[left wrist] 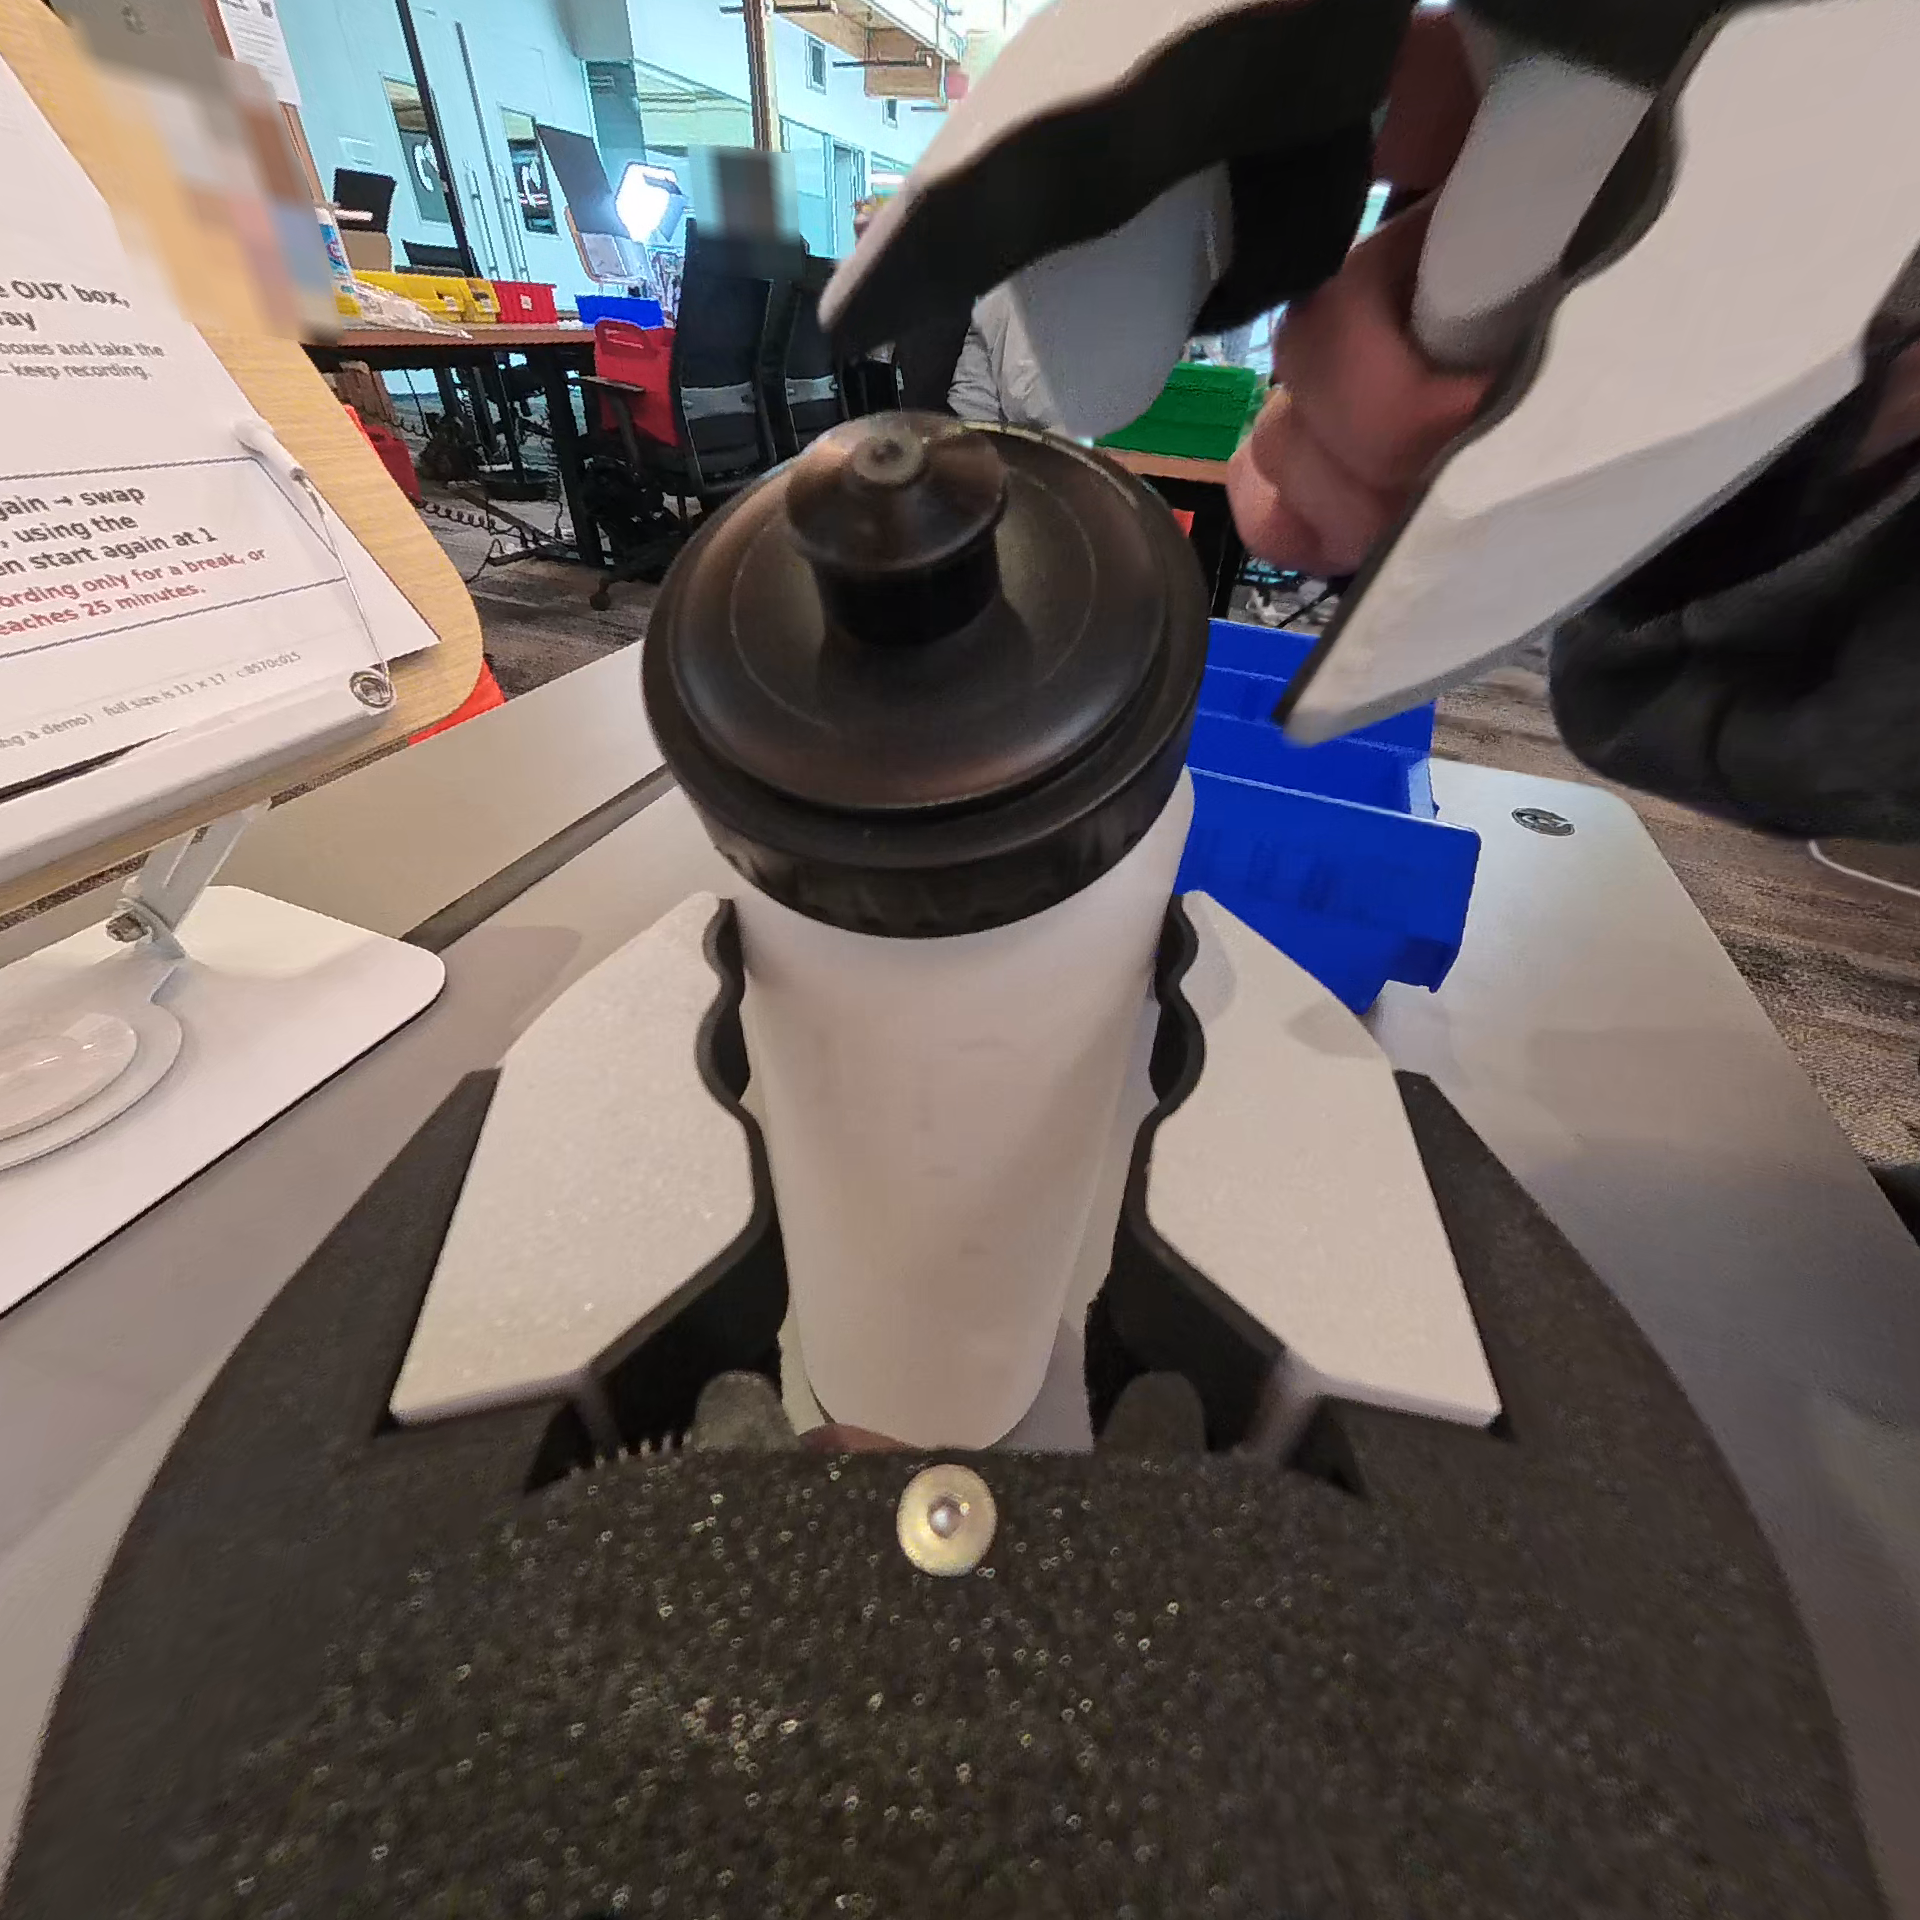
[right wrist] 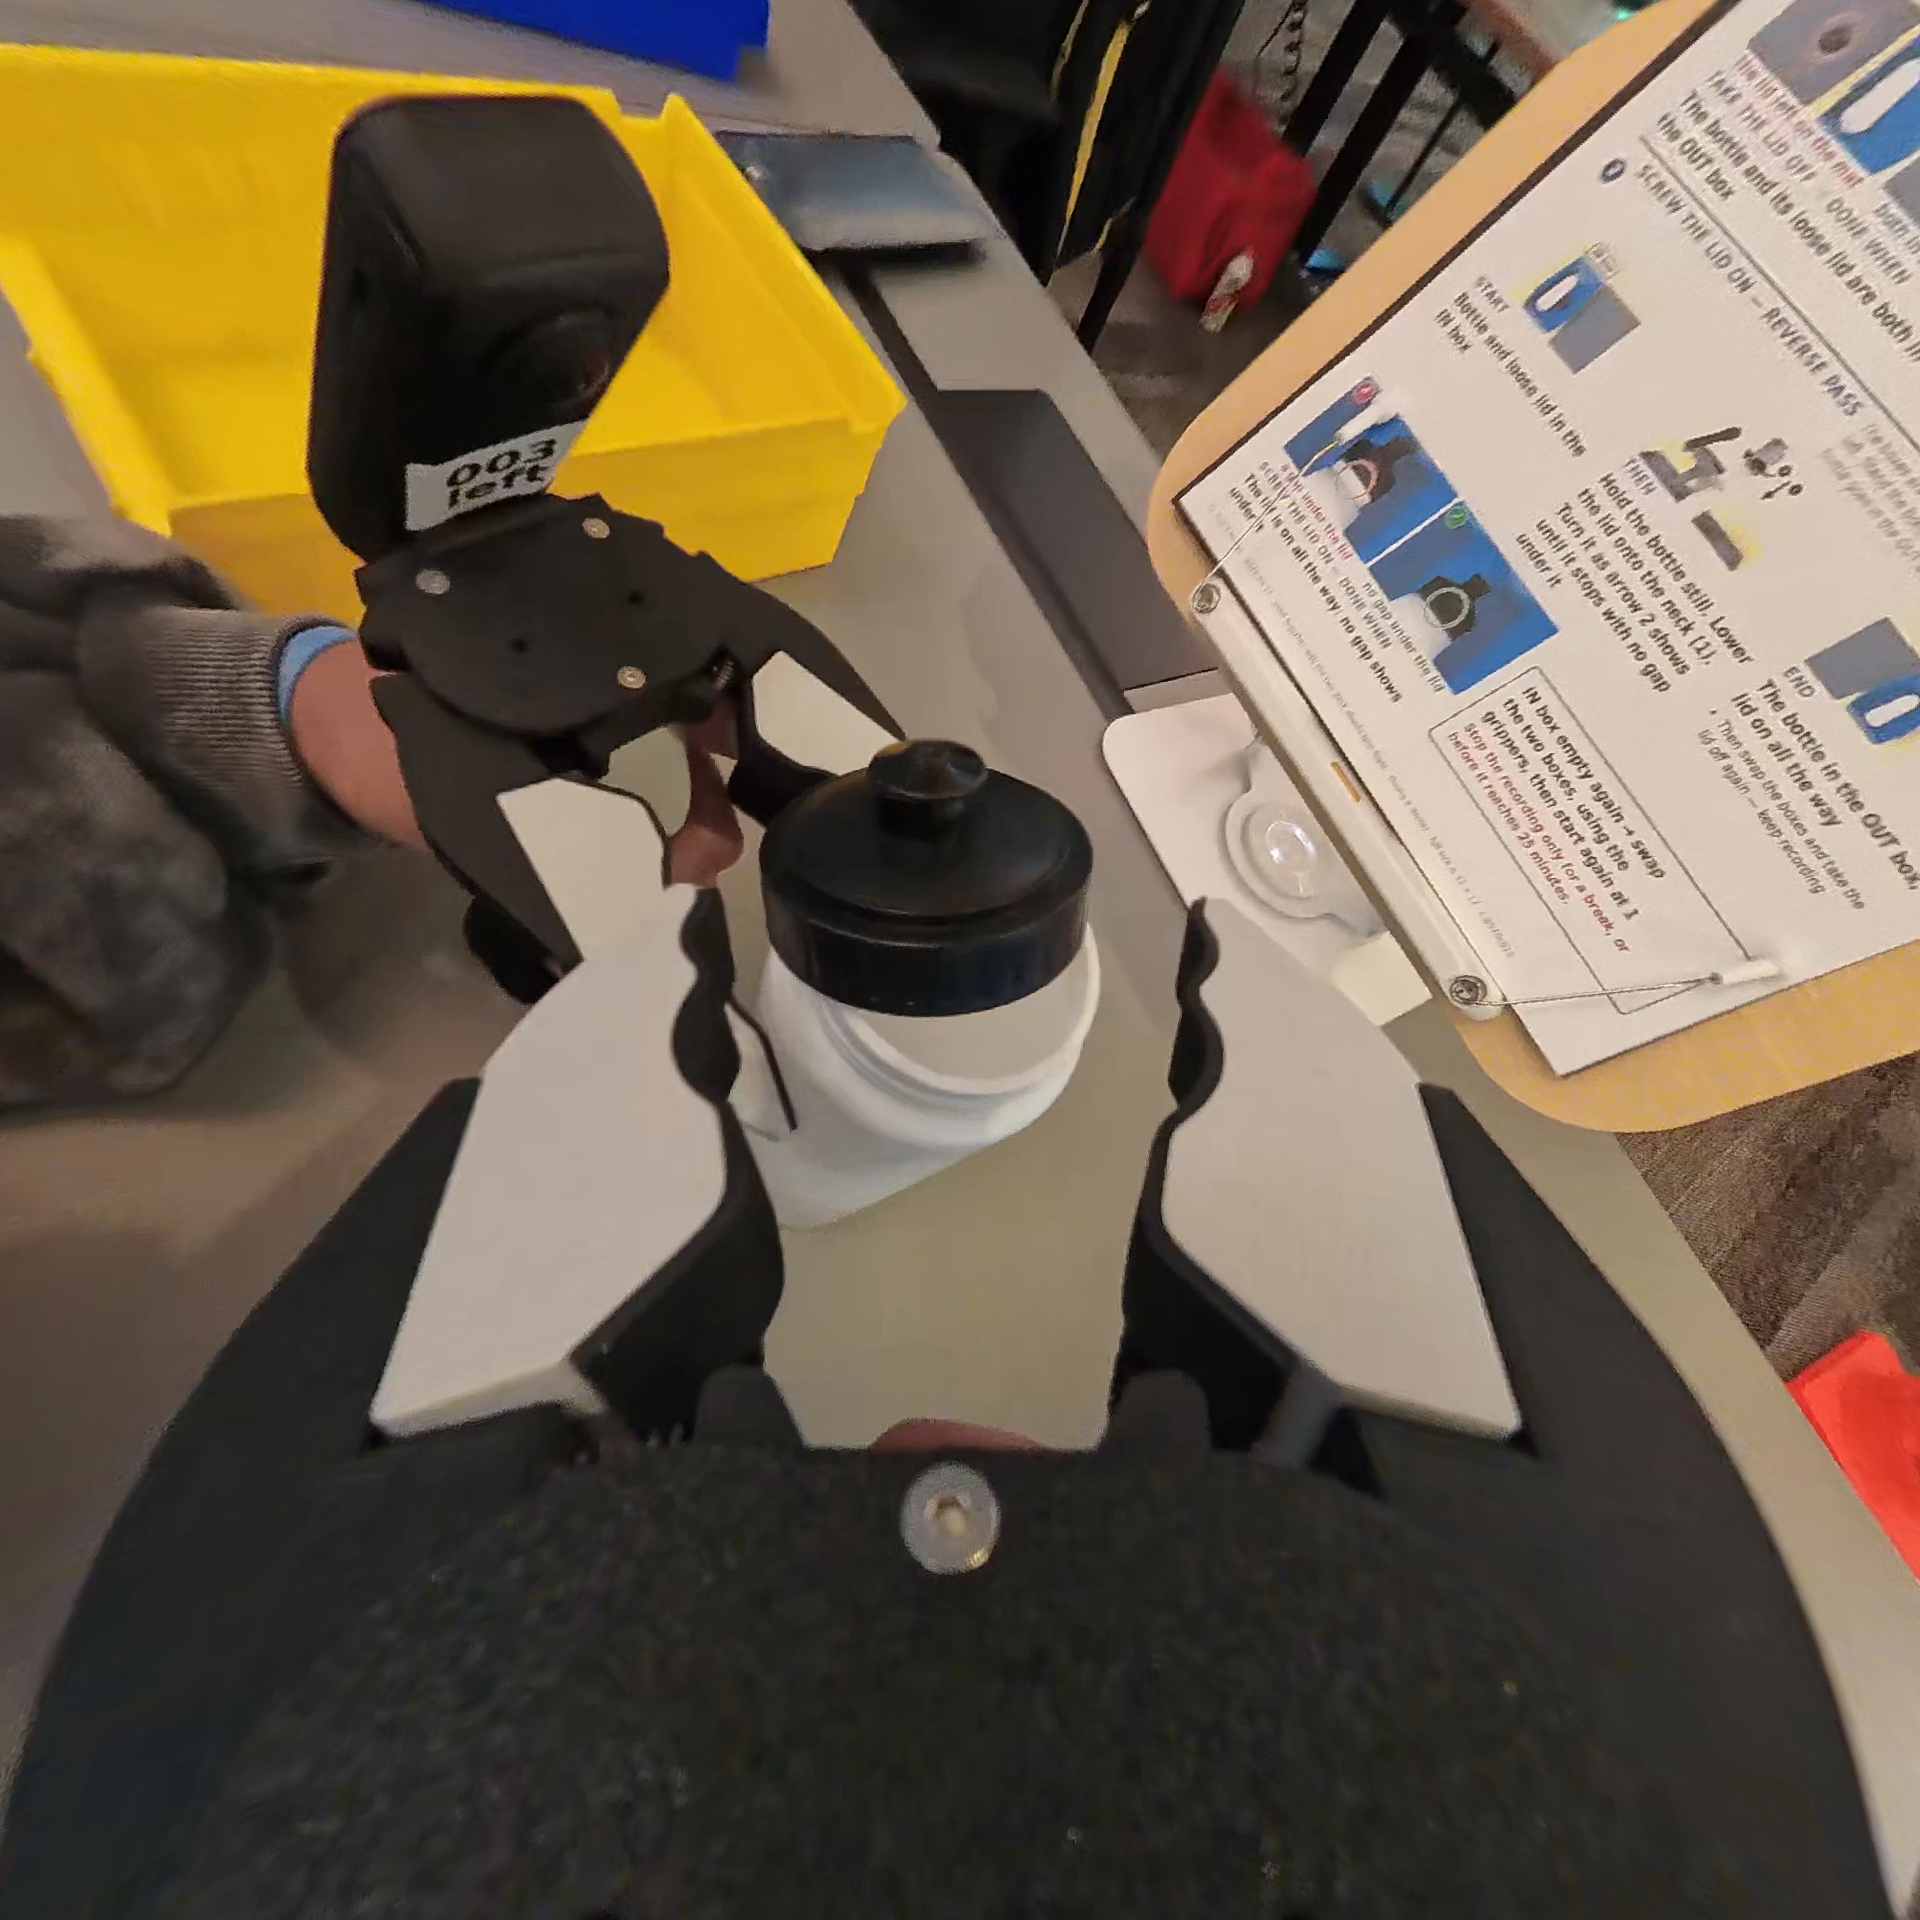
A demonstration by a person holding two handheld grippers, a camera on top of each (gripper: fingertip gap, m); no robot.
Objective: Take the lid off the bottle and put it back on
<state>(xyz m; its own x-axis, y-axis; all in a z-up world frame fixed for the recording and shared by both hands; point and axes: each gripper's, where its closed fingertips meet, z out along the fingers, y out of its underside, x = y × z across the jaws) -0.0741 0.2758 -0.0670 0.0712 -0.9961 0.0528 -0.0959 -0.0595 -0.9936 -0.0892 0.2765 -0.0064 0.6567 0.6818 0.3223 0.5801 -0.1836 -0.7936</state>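
Note:
A white bottle [left wrist: 935, 1143] with a black screw lid [left wrist: 914, 665] on its neck is held upright over the grey table [left wrist: 1621, 1091]. My left gripper [left wrist: 951, 925] is shut on the bottle's body just below the lid. My right gripper [left wrist: 1060, 514] hangs open above and behind the lid, not touching it. In the right wrist view the lid [right wrist: 925, 873] shows between the open right gripper's [right wrist: 951, 935] fingertips, with a gap on each side. The left gripper [right wrist: 842, 935] shows there clamping the bottle [right wrist: 935, 1049] from the left.
A blue bin [left wrist: 1320, 831] stands behind the bottle. A yellow bin [right wrist: 156, 260] sits at the table's far left. An instruction sheet on a wooden stand [right wrist: 1558, 623] with a white base [left wrist: 260, 997] stands beside the bottle. Chairs and tables lie beyond.

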